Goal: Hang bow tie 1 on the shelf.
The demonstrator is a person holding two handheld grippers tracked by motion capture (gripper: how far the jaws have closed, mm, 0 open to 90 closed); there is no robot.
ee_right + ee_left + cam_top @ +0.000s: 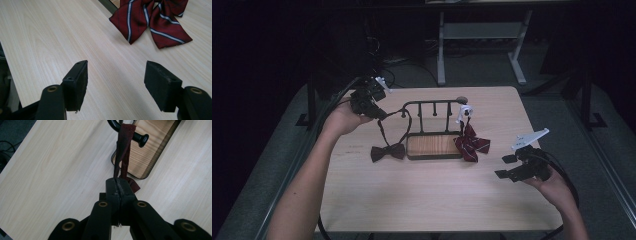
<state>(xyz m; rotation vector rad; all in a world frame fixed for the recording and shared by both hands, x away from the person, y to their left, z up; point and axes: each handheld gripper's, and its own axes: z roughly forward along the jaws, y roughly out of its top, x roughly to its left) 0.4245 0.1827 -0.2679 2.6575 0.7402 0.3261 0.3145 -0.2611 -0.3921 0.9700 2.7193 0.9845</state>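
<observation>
A black metal rack (pixel 434 103) with a wooden base (pixel 434 145) stands mid-table. A dark maroon bow tie (pixel 387 152) lies left of the base, and its strap (pixel 123 147) runs up past the rack's left end. My left gripper (pixel 381 114) is shut on that strap, which the left gripper view shows pinched at the jaw tips (pixel 118 185) beside a rack peg (pixel 141 138). A red striped bow tie (pixel 472 144) rests against the base's right end under a white clasp (pixel 464 111). My right gripper (pixel 507 167) hovers open right of it, with the striped tie (pixel 152 17) ahead of its jaws (pixel 116 82).
The table's right edge is close behind my right hand. Beyond the far edge, another table's legs (pixel 441 50) stand on the dark floor. Cables trail from both grippers off the table's sides.
</observation>
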